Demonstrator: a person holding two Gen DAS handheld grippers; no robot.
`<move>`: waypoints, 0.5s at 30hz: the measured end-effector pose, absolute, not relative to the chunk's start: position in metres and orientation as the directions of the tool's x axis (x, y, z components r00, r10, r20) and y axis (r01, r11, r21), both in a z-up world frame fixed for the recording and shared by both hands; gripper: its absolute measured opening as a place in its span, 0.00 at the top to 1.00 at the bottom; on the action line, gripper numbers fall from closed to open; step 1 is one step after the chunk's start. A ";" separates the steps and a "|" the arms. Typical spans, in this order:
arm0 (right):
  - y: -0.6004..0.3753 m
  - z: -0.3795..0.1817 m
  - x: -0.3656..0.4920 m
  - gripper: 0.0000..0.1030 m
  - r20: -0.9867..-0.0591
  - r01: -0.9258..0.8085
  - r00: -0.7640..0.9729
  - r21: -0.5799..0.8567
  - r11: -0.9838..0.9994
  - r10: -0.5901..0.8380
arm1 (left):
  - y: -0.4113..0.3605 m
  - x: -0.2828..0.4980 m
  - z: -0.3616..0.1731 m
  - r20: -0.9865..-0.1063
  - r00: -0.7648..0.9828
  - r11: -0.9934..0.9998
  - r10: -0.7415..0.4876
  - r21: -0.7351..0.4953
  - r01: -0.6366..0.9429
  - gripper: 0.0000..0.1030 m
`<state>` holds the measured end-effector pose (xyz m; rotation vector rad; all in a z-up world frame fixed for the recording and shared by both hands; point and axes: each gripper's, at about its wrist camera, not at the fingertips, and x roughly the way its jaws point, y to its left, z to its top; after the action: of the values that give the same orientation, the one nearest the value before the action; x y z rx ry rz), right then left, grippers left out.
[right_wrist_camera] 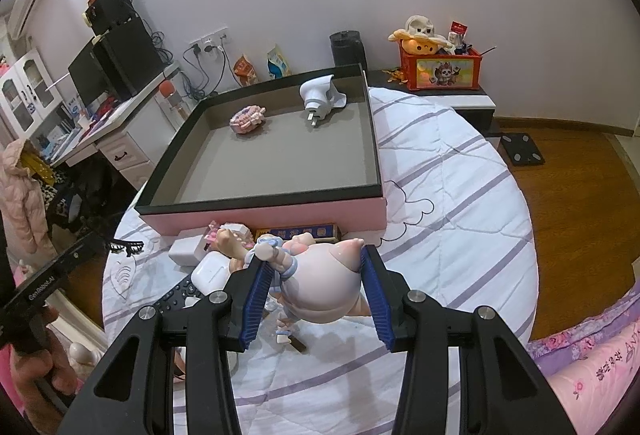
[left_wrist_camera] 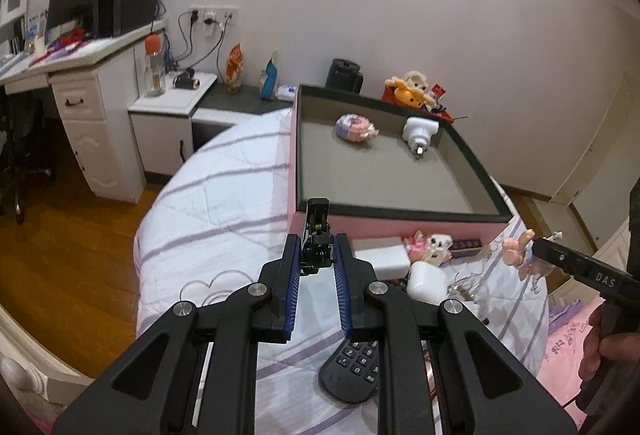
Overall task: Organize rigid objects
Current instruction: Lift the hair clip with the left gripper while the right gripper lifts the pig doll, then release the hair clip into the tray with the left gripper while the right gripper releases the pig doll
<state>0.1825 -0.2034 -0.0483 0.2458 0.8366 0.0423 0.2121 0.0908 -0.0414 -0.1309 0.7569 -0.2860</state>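
A pink box with a black rim (left_wrist_camera: 404, 225) (right_wrist_camera: 280, 213) sits on the bed and holds a pink block toy (left_wrist_camera: 355, 128) (right_wrist_camera: 248, 119) and a white plug adapter (left_wrist_camera: 419, 133) (right_wrist_camera: 320, 97). My left gripper (left_wrist_camera: 318, 255) is shut on a black hair clip (left_wrist_camera: 317, 231), just in front of the box's near left corner. My right gripper (right_wrist_camera: 314, 267) is shut on a pale pink figurine (right_wrist_camera: 320, 287) (left_wrist_camera: 520, 253), held above the bed near the box's front wall.
In front of the box lie a white charger (left_wrist_camera: 384, 255), a white earbud case (left_wrist_camera: 426, 281) (right_wrist_camera: 212, 271), small pink toys (left_wrist_camera: 426, 245) and a black remote (left_wrist_camera: 354, 367). White desk and nightstand (left_wrist_camera: 168, 103) stand left. A red toy crate (right_wrist_camera: 440, 69) sits behind.
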 end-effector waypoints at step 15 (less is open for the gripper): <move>-0.185 0.007 0.230 0.56 -0.663 -0.027 0.732 0.197 0.980 0.154 | 0.044 0.266 0.021 -0.616 0.710 0.937 -0.343 -0.171 0.305 0.84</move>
<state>0.2297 -0.1855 0.0067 0.1792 0.7432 0.0998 0.2663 0.0441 0.0213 -0.0577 0.6946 -0.3595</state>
